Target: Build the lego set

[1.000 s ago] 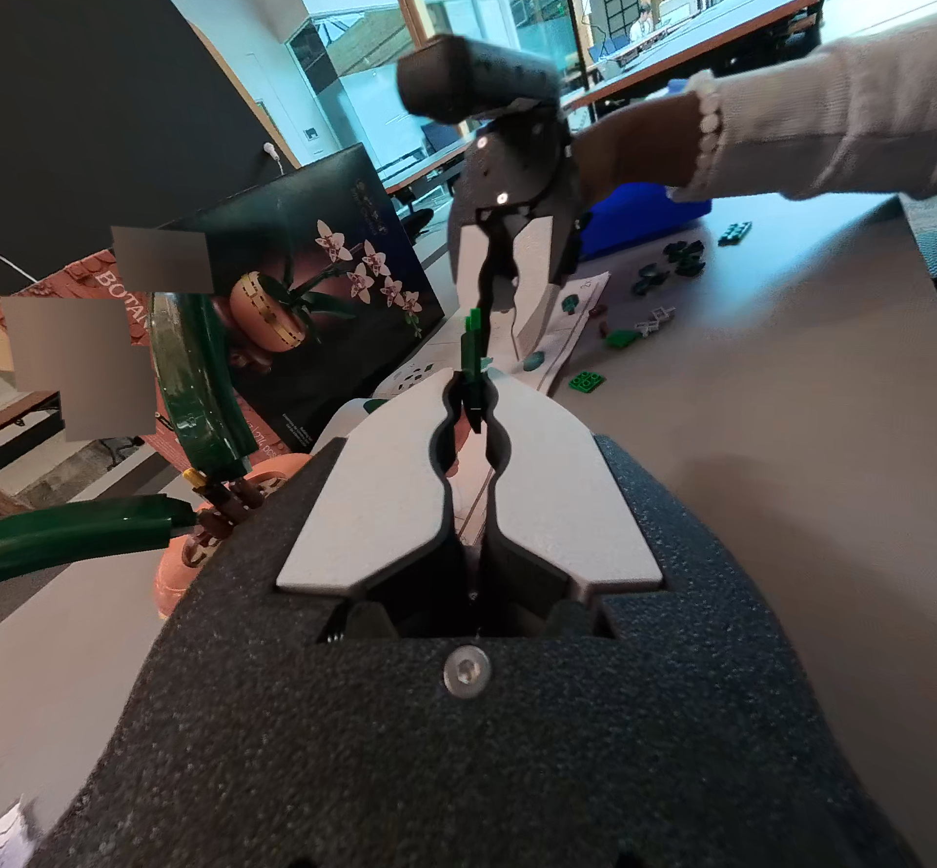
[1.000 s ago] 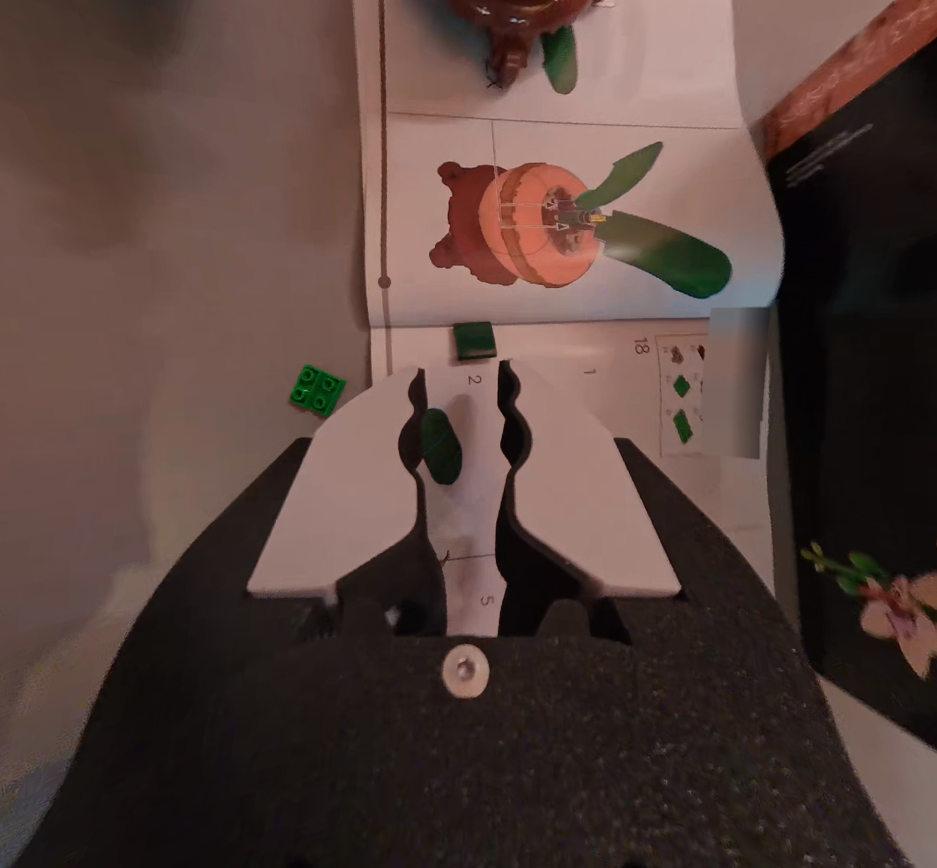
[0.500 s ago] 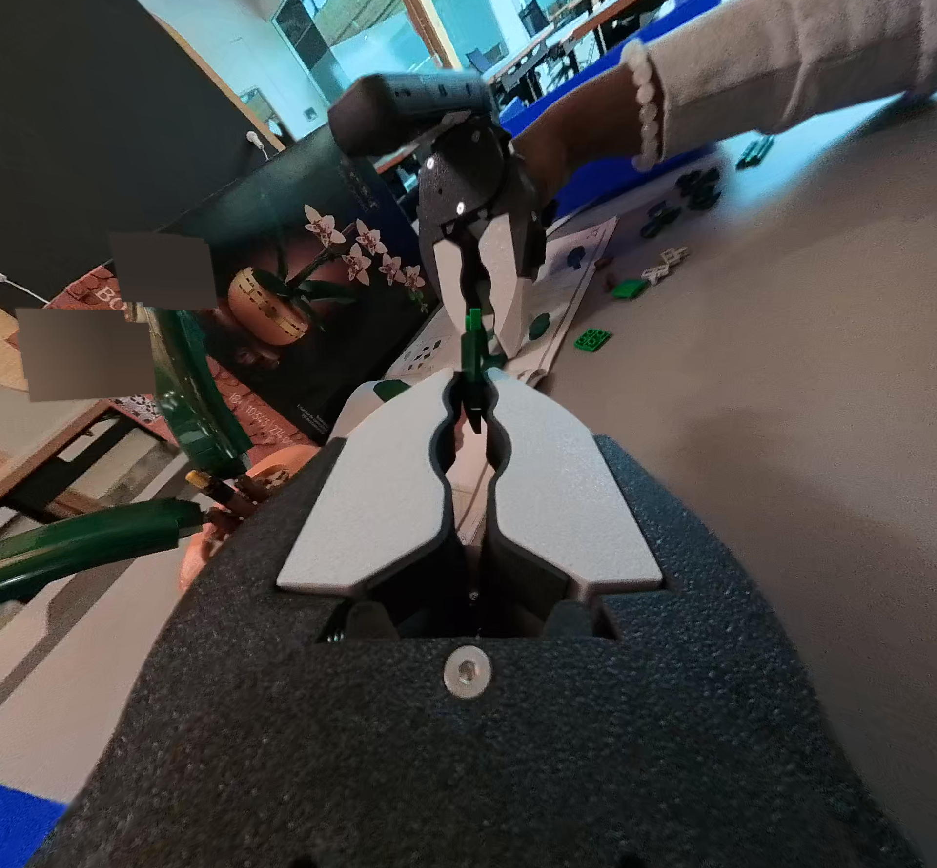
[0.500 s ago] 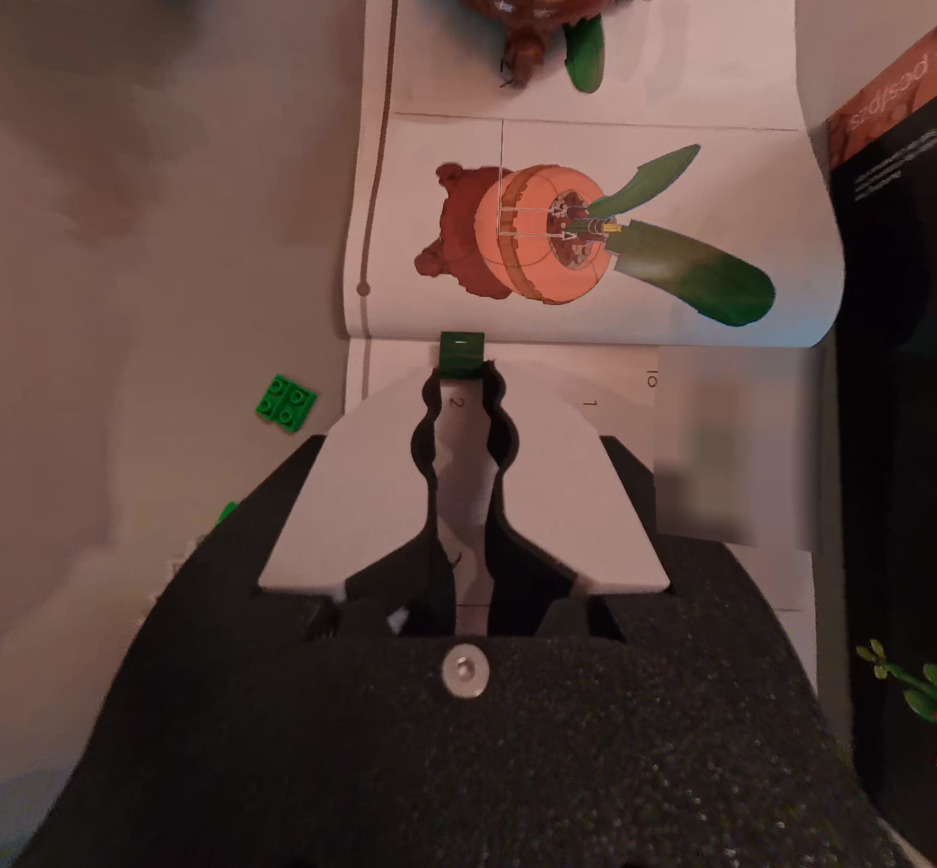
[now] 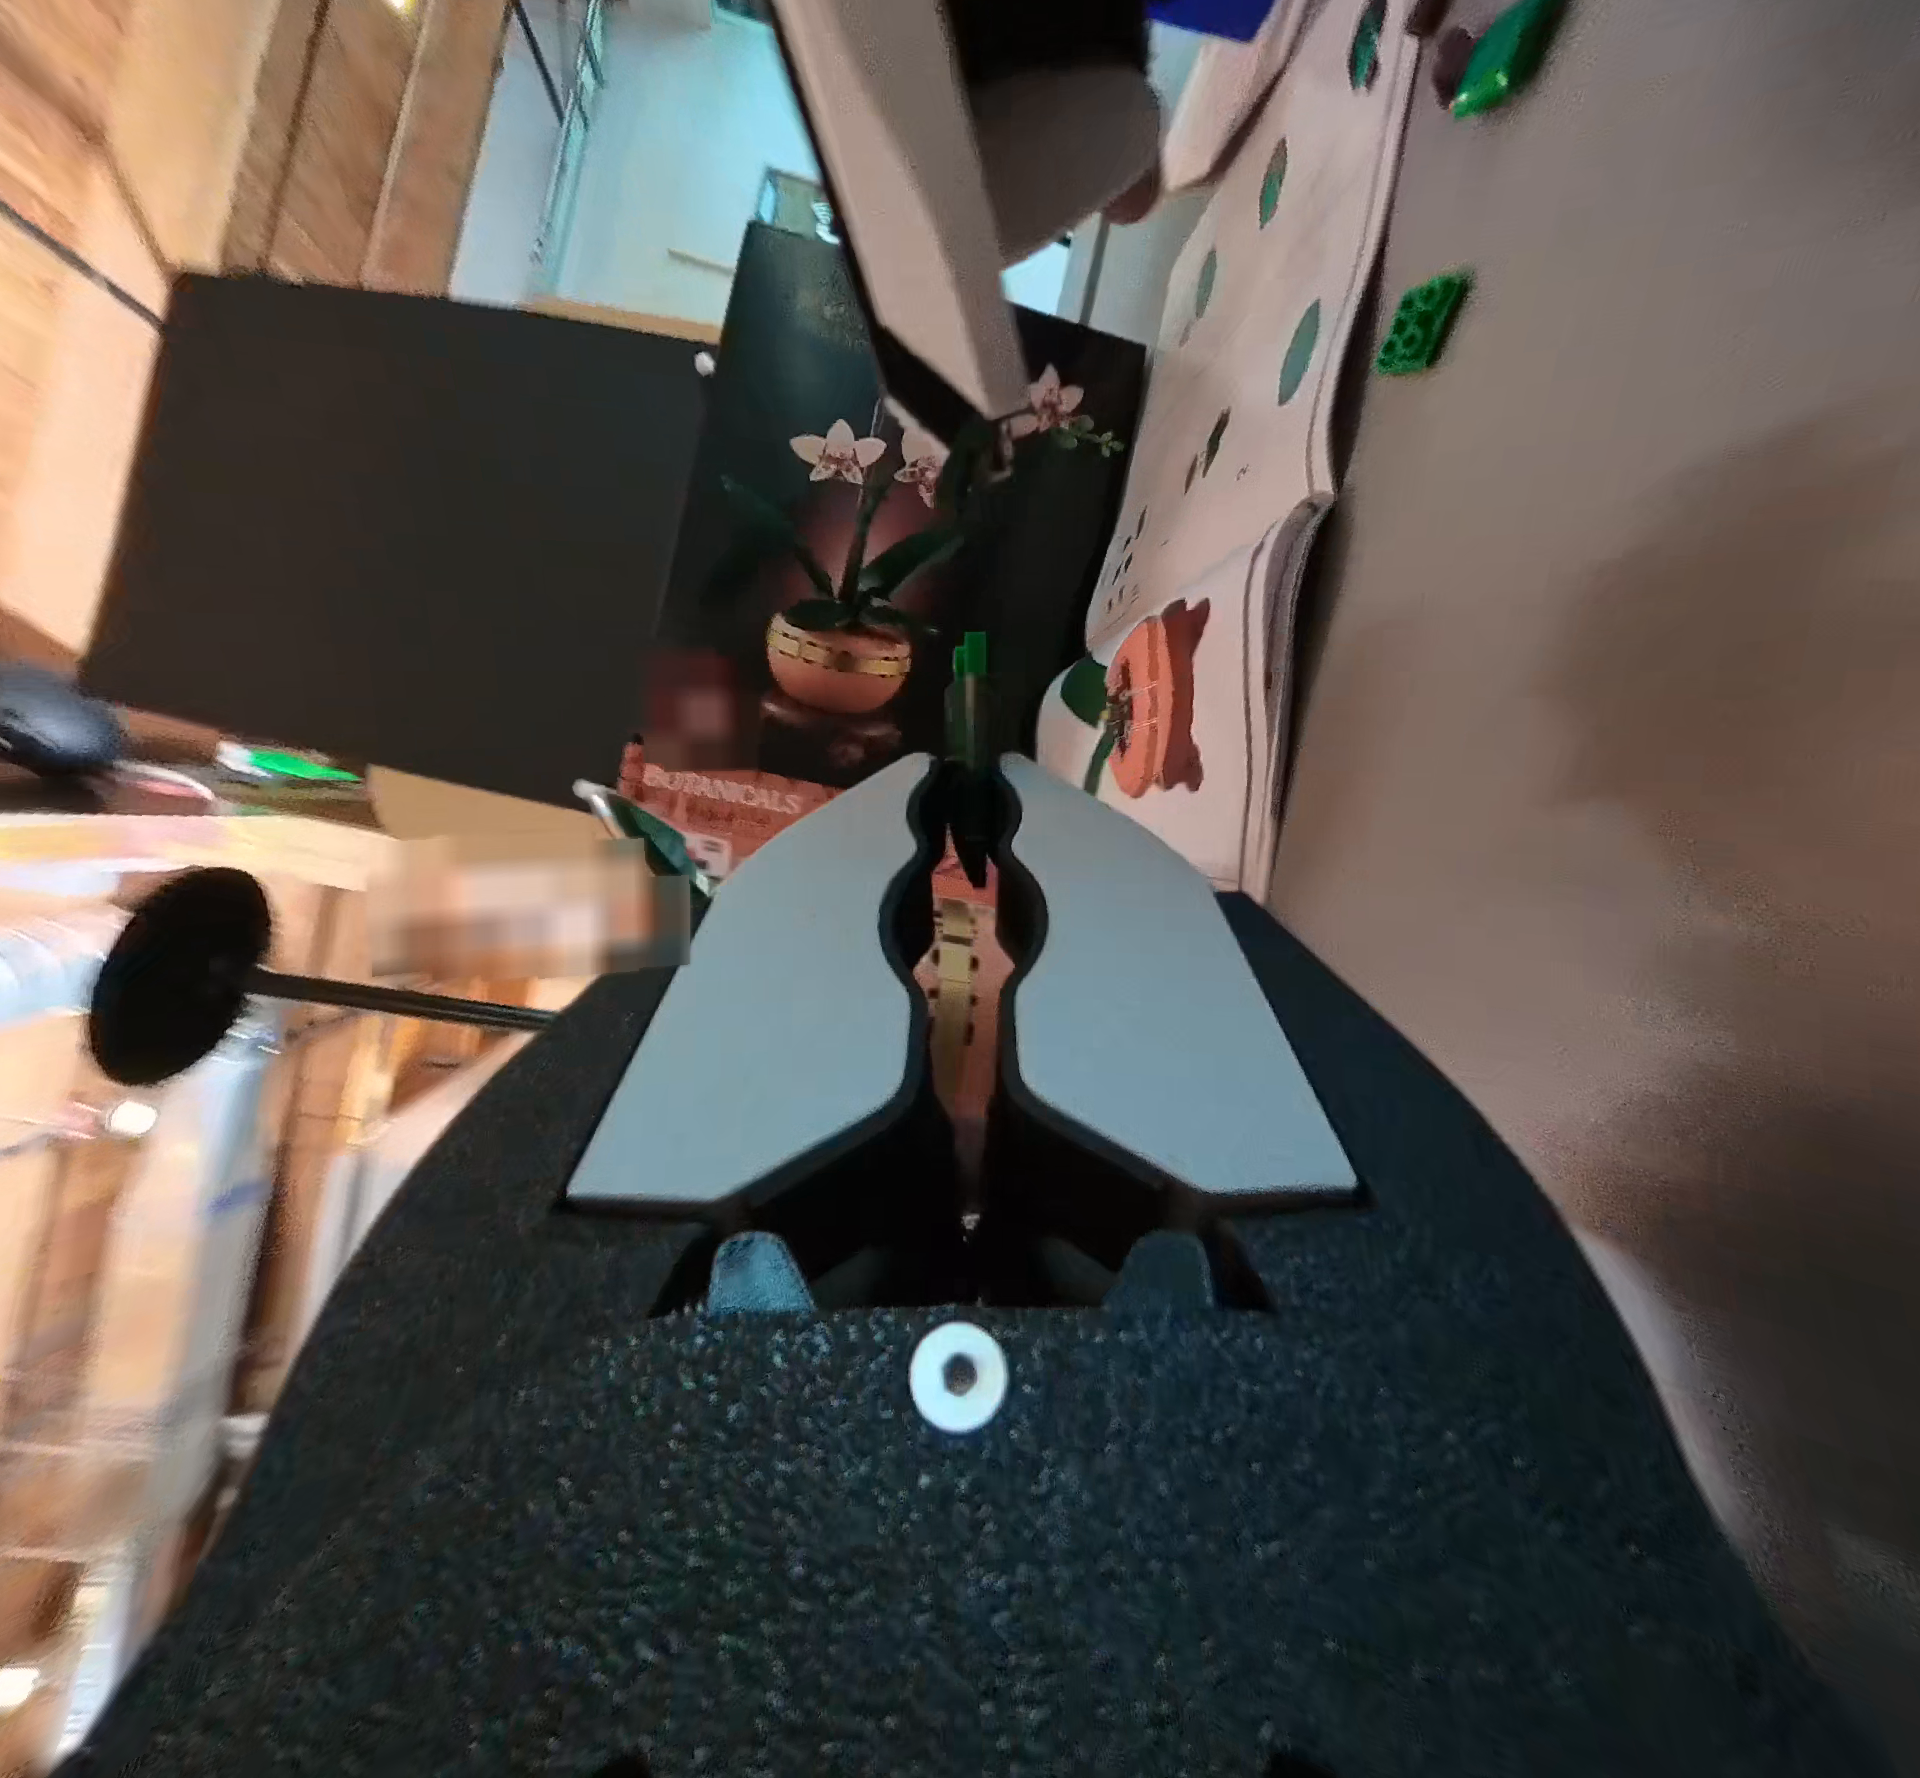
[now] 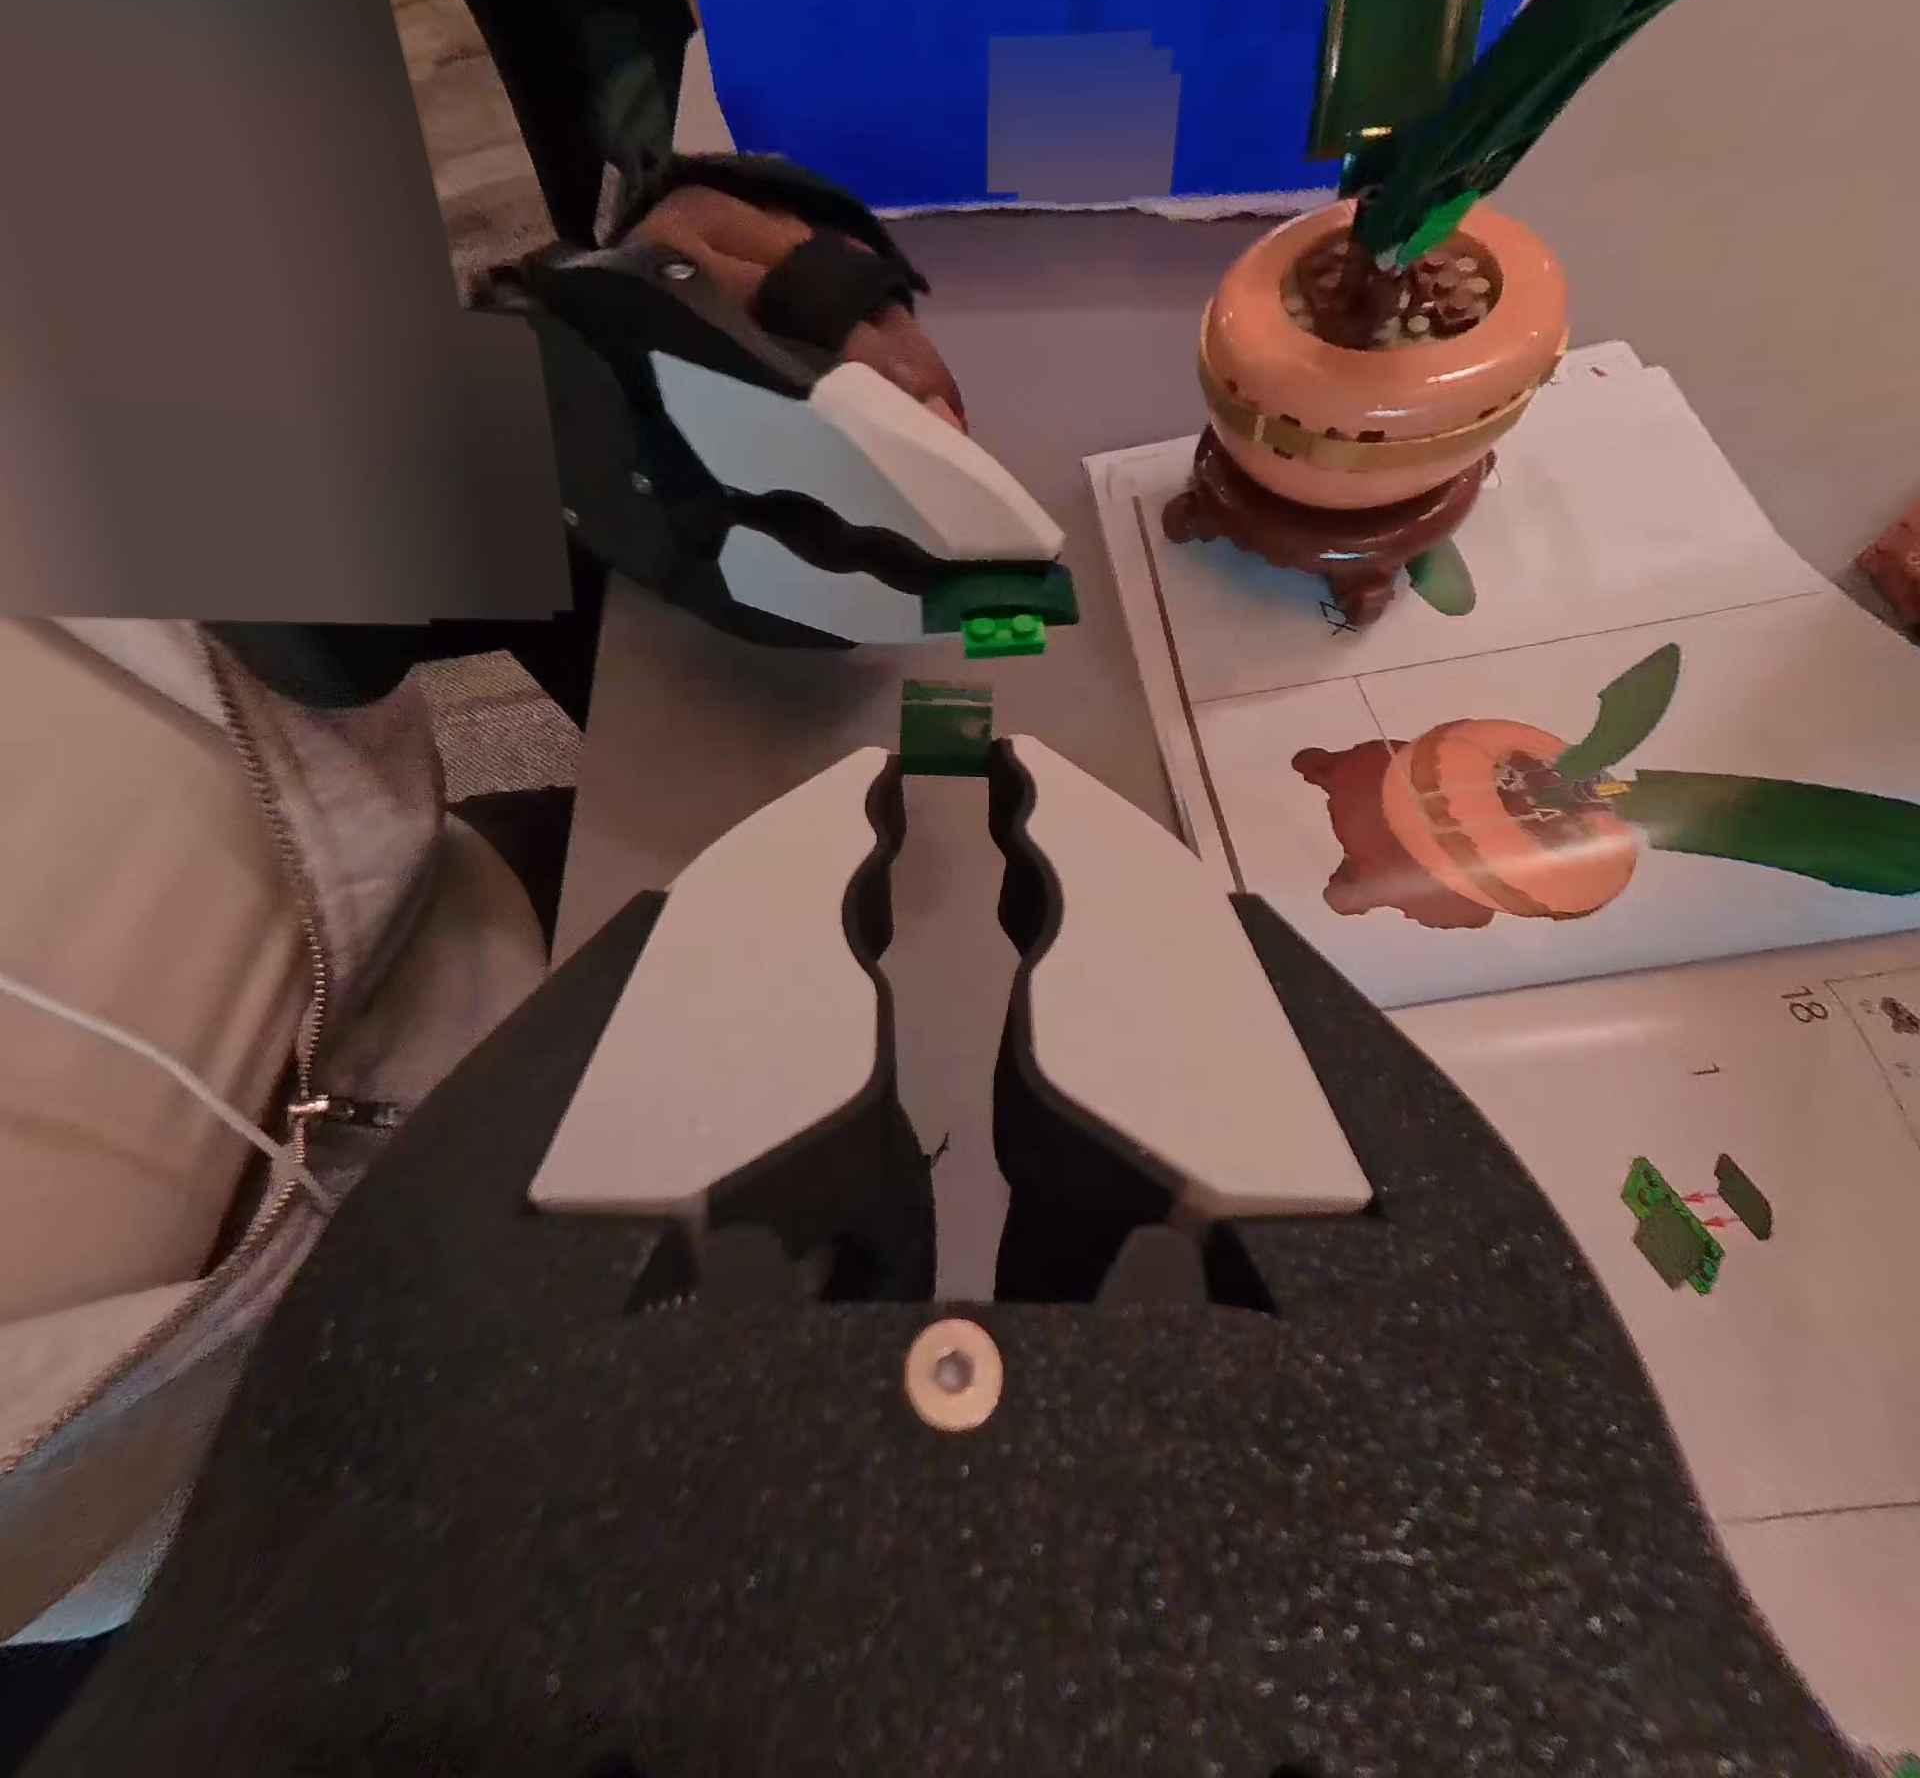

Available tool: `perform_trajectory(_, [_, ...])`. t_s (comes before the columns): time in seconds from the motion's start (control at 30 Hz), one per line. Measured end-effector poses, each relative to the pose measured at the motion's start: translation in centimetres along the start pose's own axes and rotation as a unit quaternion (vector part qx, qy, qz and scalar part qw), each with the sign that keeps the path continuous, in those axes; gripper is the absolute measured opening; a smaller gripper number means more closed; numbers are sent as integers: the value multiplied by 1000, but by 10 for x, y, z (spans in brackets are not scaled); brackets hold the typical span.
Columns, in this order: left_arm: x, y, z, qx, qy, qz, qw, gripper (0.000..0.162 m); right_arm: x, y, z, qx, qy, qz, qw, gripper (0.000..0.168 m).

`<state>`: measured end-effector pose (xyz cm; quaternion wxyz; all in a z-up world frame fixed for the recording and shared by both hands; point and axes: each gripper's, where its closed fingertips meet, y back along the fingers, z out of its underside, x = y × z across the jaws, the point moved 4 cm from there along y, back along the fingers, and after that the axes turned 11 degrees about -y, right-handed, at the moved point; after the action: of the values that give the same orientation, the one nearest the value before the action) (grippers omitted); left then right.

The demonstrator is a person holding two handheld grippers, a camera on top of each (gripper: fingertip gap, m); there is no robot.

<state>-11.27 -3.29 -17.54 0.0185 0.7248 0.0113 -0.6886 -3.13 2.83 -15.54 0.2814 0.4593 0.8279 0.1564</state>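
Observation:
My left gripper [image 5: 966, 778] is shut on a small green Lego piece [image 5: 968, 689] that sticks out past its tips. In the right wrist view the left gripper [image 6: 1023, 601] lies on its side, with a dark green part and a bright green plate [image 6: 1003, 632] in its tips. My right gripper [image 6: 945, 757] is shut on a dark green Lego tile [image 6: 943, 726], held just below the left gripper's piece with a small gap between them. A peach Lego flower pot [image 6: 1382, 378] with long dark green leaves stands on the open instruction booklet [image 6: 1621, 585].
A blue bin [image 6: 935, 14] stands behind the pot. The dark set box [image 5: 862, 502] stands past the booklet [image 5: 1247, 398]. Loose green pieces [image 5: 1423, 326] lie on the grey table [image 5: 1662, 793]. A person's jacket [image 6: 156, 949] is at the left.
My right gripper closed on the dark green tile on the booklet, lifted it and turned to face the left gripper. The left gripper rolled onto its side, still holding its green piece.

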Motion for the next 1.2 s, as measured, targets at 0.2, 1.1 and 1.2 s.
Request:
perform_trajectory(0.2, [12,1,-10,-1,-129,7,992,5,3,-6,8,-64,2,15,998,15])
perform_trajectory(1.1, [8,0,-17,20,-25,21,999,5,0,-11,-5,-176,69,56,980,16])
perform_trajectory(1.2, [7,0,-17,20,-14,19,999,5,-1,-10,-8,-189,72,61,977,16])
